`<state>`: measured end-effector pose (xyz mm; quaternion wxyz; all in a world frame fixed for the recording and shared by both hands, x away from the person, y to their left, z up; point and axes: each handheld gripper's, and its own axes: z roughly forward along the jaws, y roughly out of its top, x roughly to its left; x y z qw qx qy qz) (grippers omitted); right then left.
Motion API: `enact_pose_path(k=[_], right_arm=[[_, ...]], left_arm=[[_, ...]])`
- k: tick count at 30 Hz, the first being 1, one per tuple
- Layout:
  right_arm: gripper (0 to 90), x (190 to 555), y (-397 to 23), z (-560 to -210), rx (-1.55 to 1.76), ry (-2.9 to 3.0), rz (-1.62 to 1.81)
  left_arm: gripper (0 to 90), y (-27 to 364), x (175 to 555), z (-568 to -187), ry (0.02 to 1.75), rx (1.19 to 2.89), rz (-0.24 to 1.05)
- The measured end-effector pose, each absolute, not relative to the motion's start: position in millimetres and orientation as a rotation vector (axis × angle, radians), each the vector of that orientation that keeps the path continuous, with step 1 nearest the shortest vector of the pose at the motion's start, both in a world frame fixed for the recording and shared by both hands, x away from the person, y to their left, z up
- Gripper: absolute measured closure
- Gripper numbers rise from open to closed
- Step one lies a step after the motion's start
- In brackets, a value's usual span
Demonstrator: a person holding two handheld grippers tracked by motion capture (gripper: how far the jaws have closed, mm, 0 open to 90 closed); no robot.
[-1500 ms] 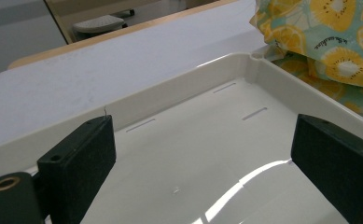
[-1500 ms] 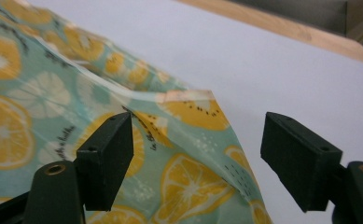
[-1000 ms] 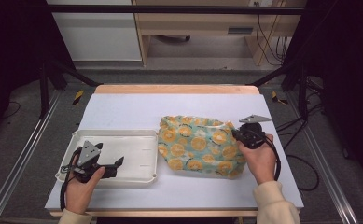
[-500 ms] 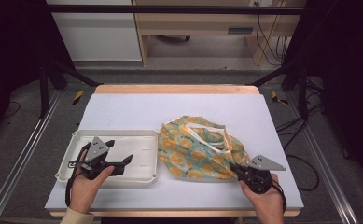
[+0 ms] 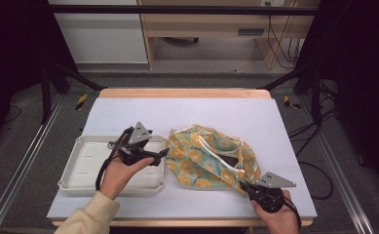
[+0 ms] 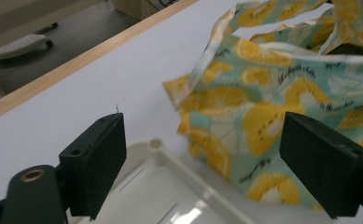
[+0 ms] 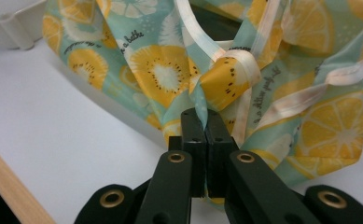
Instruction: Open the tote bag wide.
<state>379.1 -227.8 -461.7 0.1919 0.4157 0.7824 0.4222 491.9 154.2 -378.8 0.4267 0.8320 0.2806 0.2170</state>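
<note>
- Right gripper (image 5: pixel 249 186) has its jaws clamped tight on a corner fold of the teal fabric bag with the orange citrus-slice print (image 5: pixel 211 158); in the right gripper view the cloth (image 7: pixel 226 79) bunches up just beyond the jaw tips.
- The bag itself lies crumpled on the white worktop (image 5: pixel 226 117), spreading away from those jaws, its cream handles (image 5: pixel 216 151) looped across the top.
- Left gripper (image 5: pixel 160 157) hovers with jaws wide and nothing between them; they have just been closing a little. Straight ahead of its tips is the bag's near edge (image 6: pixel 244 121), and beneath them a corner of the shallow white plastic tray (image 5: pixel 87 165).
- My read: this is the spreading or opening step, one corner pinned and the other hand coming in for a second hold.
- Next move calls for the left jaws to reach an edge or handle and close on one layer only, then pull against the right.
- Hard to make out: whether the bag holds anything, and how many layers the right jaws pinch. The folds hide both.
</note>
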Motion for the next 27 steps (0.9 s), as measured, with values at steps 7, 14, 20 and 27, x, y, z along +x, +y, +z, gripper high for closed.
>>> enact_pose_path(k=[7, 14, 20, 27], right_arm=[[89.4, 369.8, -226.4, -465.4, 1.149, 2.214, 1.153], [89.3, 370.2, -230.8, -465.2, 1.164, 2.182, 1.160], [89.1, 370.4, -231.5, -465.2, 1.168, 2.174, 1.150], [88.5, 369.1, -235.2, -464.3, 1.184, 2.141, 1.146]], left_arm=[[18.8, 117.3, 518.6, -377.1, 0.627, 2.142, 0.518], [39.1, 108.4, 528.5, -386.1, 0.691, 2.155, 0.437], [66.7, 108.4, 516.4, -390.9, 0.652, 2.208, 0.410], [89.3, 120.6, 495.2, -400.2, 0.600, 2.183, 0.442]])
